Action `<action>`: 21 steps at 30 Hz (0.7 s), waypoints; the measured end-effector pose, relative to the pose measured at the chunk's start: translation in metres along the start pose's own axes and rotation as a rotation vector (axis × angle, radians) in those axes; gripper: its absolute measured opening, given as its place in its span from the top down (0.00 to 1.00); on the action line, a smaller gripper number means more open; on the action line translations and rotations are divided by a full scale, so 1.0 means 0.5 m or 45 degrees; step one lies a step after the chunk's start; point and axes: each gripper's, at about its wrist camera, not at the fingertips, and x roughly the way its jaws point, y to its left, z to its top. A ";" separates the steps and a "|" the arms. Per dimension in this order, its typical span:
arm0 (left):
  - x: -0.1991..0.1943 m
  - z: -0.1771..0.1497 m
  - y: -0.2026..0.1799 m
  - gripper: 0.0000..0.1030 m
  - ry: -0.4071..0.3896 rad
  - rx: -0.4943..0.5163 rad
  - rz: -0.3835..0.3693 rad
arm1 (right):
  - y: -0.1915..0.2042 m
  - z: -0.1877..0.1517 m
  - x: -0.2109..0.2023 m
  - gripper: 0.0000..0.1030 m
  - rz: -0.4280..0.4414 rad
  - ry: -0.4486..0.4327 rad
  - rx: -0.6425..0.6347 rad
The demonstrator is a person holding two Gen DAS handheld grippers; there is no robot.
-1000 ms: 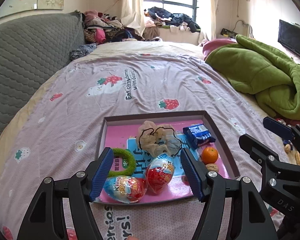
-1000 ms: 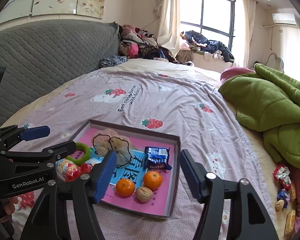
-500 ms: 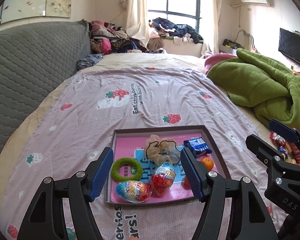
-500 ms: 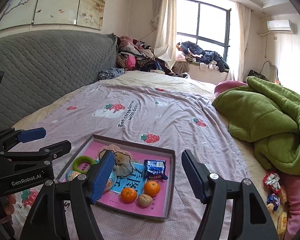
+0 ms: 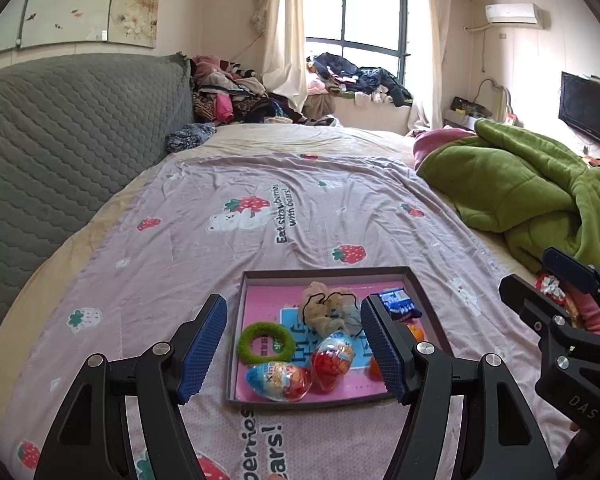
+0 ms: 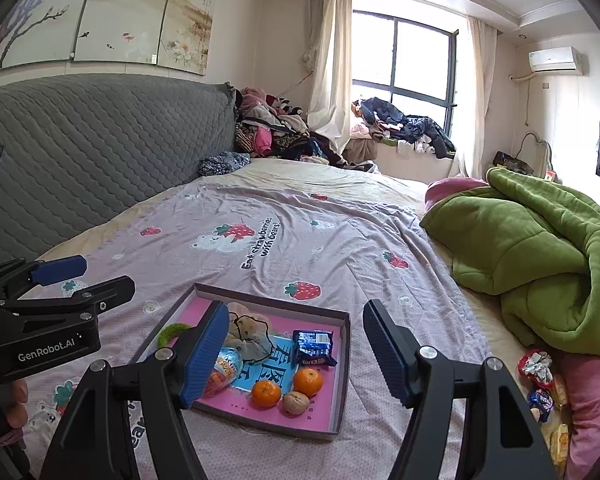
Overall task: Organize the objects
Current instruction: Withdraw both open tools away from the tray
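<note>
A shallow grey tray (image 5: 324, 274) (image 6: 342, 364) with a pink floor lies on the bed. Inside it are a green ring (image 5: 266, 342), a beige scrunchie (image 5: 330, 310) (image 6: 252, 334), two foil eggs (image 5: 280, 380) (image 5: 334, 362), a blue snack packet (image 6: 313, 347) (image 5: 398, 305), two oranges (image 6: 266, 394) (image 6: 308, 382) and a walnut (image 6: 296, 403). My left gripper (image 5: 294, 354) hovers open above the tray's near side, holding nothing. My right gripper (image 6: 296, 358) is open too, empty, above the tray's near right part.
The purple strawberry sheet (image 5: 300, 200) covers the bed. A green blanket (image 6: 540, 248) is heaped on the right, with loose snacks and a scrunchie (image 6: 536, 364) beside it. A grey quilted headboard (image 6: 80, 160) stands left; clothes (image 6: 276, 132) pile at the far end.
Both grippers have pulled back and risen away from the tray, which now looks smaller and farther. The tray's contents have not moved. Both stay open.
</note>
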 end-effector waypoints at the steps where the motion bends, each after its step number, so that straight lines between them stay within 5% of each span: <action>1: 0.000 -0.003 0.001 0.31 0.003 -0.001 0.003 | 0.001 -0.003 -0.002 0.33 -0.002 0.002 0.001; 21: 0.022 -0.096 -0.002 0.31 0.048 0.036 0.045 | 0.009 -0.071 0.001 0.33 -0.014 0.074 0.006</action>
